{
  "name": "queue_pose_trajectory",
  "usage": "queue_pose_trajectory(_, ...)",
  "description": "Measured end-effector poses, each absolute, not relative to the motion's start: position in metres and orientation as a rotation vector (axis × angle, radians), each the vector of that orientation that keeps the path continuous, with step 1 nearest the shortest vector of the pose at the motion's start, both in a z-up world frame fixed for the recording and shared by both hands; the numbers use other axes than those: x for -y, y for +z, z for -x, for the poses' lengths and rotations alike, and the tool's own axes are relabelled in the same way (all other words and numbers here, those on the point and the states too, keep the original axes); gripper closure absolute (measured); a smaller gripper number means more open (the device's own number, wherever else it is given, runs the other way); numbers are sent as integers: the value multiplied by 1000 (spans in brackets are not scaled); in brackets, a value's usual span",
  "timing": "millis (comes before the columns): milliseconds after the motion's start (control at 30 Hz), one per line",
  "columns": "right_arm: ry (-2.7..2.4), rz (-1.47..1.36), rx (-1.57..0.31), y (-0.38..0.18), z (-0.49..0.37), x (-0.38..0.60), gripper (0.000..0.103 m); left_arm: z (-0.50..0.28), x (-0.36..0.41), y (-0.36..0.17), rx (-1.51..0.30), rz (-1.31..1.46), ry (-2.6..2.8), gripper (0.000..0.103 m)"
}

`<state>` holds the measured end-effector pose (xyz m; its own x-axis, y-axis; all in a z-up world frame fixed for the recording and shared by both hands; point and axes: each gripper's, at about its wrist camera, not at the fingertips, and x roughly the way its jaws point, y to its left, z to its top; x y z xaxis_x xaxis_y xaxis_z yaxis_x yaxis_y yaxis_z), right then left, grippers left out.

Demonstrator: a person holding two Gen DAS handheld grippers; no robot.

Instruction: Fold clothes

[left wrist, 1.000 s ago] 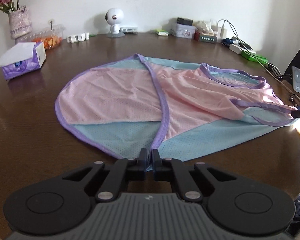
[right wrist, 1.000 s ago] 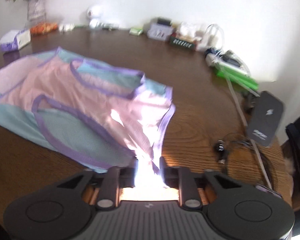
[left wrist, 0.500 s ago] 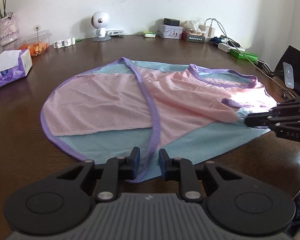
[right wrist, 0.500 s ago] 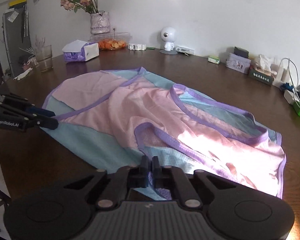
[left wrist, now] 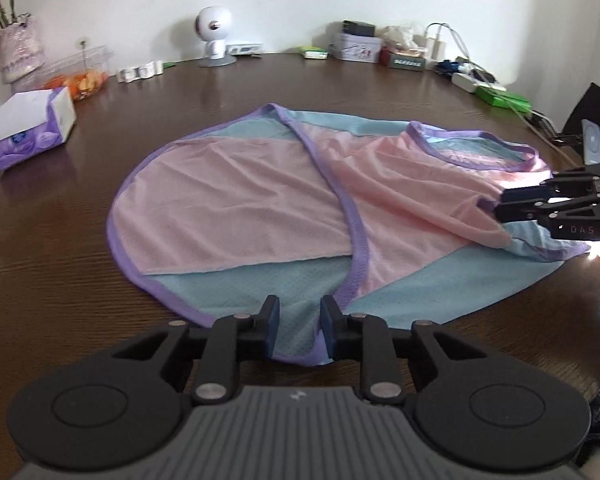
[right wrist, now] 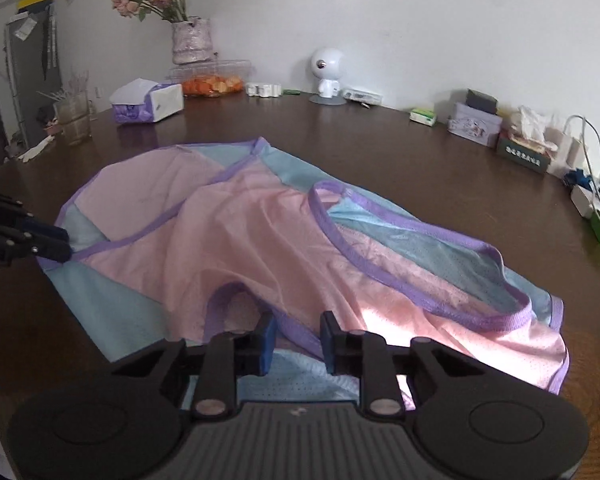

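A pink and light-blue mesh vest with purple trim [left wrist: 260, 208] lies spread on the dark wooden table [left wrist: 60, 280], partly folded over itself. My left gripper [left wrist: 298, 330] is open, its jaws either side of the purple-trimmed near hem. My right gripper [right wrist: 297, 340] is open over the vest [right wrist: 260, 232] at its armhole edge; it shows in the left wrist view [left wrist: 500, 204] at the vest's right end. The left gripper shows in the right wrist view [right wrist: 56, 242] at the vest's left corner.
A tissue box [left wrist: 28, 132], a vase of flowers [left wrist: 18, 54], a fruit container [left wrist: 82, 76] and a white round camera [left wrist: 214, 36] stand at the back. Boxes, chargers and cables [left wrist: 460, 72] line the back right. A phone stand [left wrist: 592, 146] is at the right edge.
Both grippers have opened: the left let go of the hem about half a second ago, the right one since then. The vest has settled flat on the table.
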<state>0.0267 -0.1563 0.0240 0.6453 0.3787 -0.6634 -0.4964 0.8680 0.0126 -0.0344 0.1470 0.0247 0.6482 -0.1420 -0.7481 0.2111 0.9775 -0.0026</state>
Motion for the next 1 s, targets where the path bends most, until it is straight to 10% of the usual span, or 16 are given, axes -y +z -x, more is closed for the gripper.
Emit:
queue_pose_trajectory(367,211,141,-645,22,38,227,69,47,-148,34,-727,-72,-332,56)
queue_pose_trajectory(833,223,173,-550,4,76,268,85,69,-151,6,-668,1,-263,65)
queue_pose_trajectory(1000,236,150,-550,7,80,276,86,74,-158,11,-693,-19,-294,89)
